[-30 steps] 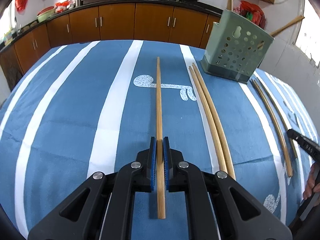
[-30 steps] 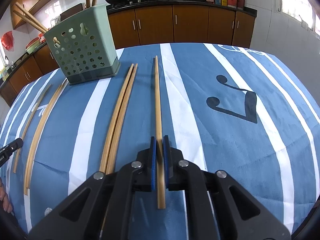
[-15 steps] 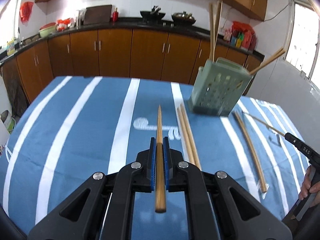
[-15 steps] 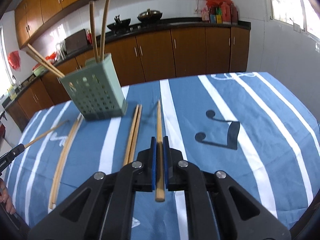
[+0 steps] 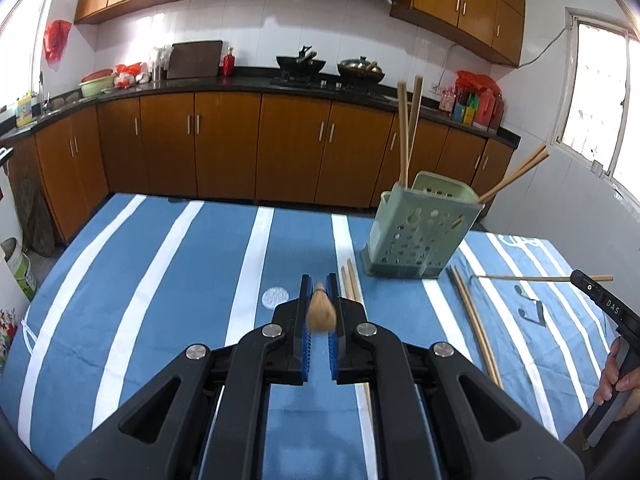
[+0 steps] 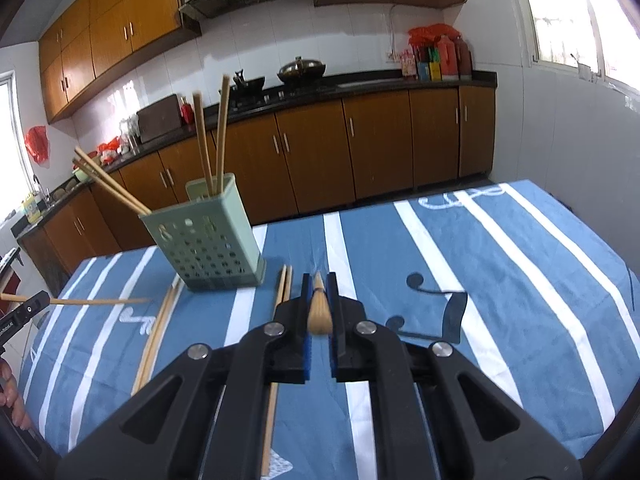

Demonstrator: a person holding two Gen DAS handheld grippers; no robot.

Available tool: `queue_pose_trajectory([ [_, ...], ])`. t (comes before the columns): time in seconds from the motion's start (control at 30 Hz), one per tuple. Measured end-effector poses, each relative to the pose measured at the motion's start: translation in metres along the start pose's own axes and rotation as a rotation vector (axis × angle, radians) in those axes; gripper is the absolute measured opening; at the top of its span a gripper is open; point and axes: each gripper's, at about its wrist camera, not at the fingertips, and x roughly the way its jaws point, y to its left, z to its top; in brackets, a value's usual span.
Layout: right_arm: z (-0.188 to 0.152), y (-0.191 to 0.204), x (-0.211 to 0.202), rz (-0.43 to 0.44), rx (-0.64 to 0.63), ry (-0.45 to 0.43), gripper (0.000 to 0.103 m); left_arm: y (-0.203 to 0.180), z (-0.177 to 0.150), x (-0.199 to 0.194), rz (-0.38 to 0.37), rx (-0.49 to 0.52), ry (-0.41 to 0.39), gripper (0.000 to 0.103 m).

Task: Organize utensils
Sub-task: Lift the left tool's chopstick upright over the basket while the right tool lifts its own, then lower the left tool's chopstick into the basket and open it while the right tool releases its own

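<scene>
My left gripper (image 5: 319, 286) is shut on a wooden chopstick (image 5: 321, 312), held level above the blue striped tablecloth (image 5: 160, 280) and seen end-on. My right gripper (image 6: 319, 284) is shut on another wooden chopstick (image 6: 319, 310), also lifted and pointing forward. The green perforated utensil holder (image 5: 416, 232) stands ahead to the right in the left wrist view, with several chopsticks upright or leaning in it. It stands ahead to the left in the right wrist view (image 6: 208, 240). The right gripper with its chopstick (image 5: 540, 278) shows at the right edge of the left wrist view.
A pair of chopsticks (image 5: 352, 284) lies on the cloth just right of my left gripper, another pair (image 5: 476, 320) right of the holder. Both pairs show in the right wrist view (image 6: 280, 304) (image 6: 160, 328). Wooden kitchen cabinets (image 5: 280, 148) and a counter stand behind the table.
Both grippers have lifted their chopsticks off the cloth and tilted up, so each chopstick now points forward above the table. The holder is now seen from a lower angle.
</scene>
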Motion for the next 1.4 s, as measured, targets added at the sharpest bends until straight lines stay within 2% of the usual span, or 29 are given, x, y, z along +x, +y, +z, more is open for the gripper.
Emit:
queue_pose_trajectory([
  [0.3,0.021,0.010,-0.019,0.021,-0.025,-0.070,0.007,-0.007,0.019,-0.013,-0.004,0.031,-0.056,0.007],
  [0.47,0.053,0.021,-0.044,0.103,-0.025,-0.110,0.007,-0.016,0.041,-0.028,-0.031,0.057,-0.107,0.007],
  [0.7,0.107,0.047,-0.084,0.292,-0.007,-0.195,0.007,-0.040,0.083,-0.049,-0.105,0.057,-0.215,0.007],
  [0.77,0.118,0.054,-0.089,0.291,-0.016,-0.227,0.007,-0.048,0.094,-0.051,-0.111,0.052,-0.252,0.007],
  [0.9,0.135,0.071,-0.077,0.258,-0.042,-0.262,0.007,-0.062,0.119,-0.045,-0.124,0.004,-0.325,0.007],
  [1.07,0.143,0.079,-0.043,0.205,-0.064,-0.230,0.007,-0.079,0.137,-0.021,-0.096,-0.019,-0.392,0.007],
  [1.23,0.145,0.079,-0.006,0.192,-0.057,-0.167,0.007,-0.087,0.133,0.011,-0.082,-0.017,-0.377,0.007],
  [1.4,0.141,0.082,0.022,0.194,-0.061,-0.116,0.007,-0.090,0.125,0.040,-0.072,-0.010,-0.327,0.007],
])
